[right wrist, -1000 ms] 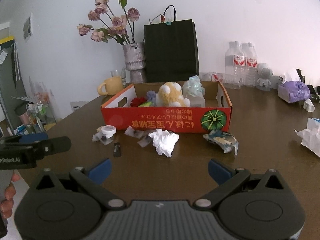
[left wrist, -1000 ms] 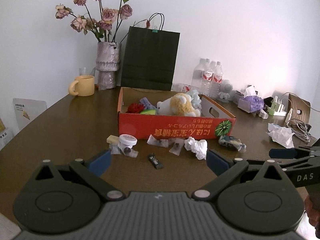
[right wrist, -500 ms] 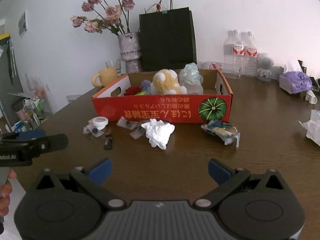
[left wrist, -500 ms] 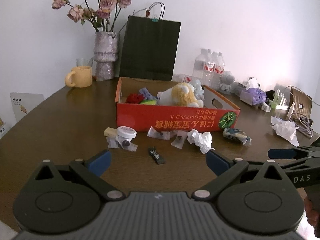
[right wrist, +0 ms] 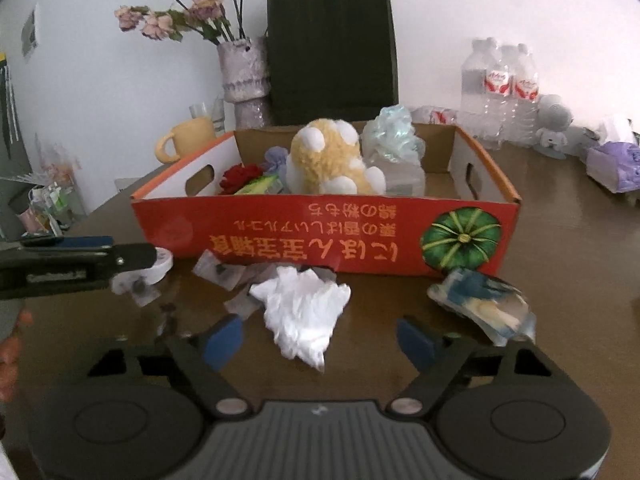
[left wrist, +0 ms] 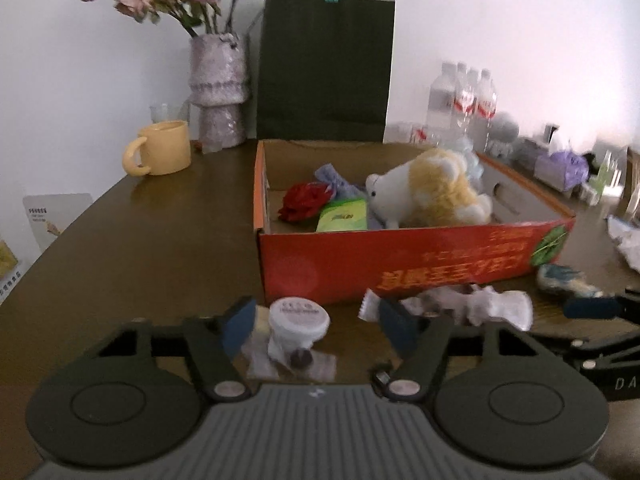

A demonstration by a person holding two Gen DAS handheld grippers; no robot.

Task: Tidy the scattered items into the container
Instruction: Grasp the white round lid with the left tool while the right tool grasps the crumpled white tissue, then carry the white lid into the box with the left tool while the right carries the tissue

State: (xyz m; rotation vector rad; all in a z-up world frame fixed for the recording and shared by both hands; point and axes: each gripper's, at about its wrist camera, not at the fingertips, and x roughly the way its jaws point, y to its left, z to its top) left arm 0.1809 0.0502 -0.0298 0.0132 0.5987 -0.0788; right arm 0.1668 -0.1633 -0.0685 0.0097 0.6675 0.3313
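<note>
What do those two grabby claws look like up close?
Both claws, left and right, are black plastic with blue pads on the fingertips. Each has two round black discs, silver screws and a grey ribbed body. White lettering marks their sides.

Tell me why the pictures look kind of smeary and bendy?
Left wrist view: motion blur smears the writing on the red box and the white jar; dark rounded corners and a bulging table come from the fisheye lens. Right wrist view: the crumpled tissue and blue wrapper look soft, and the bright wall washes out the bottles.
</note>
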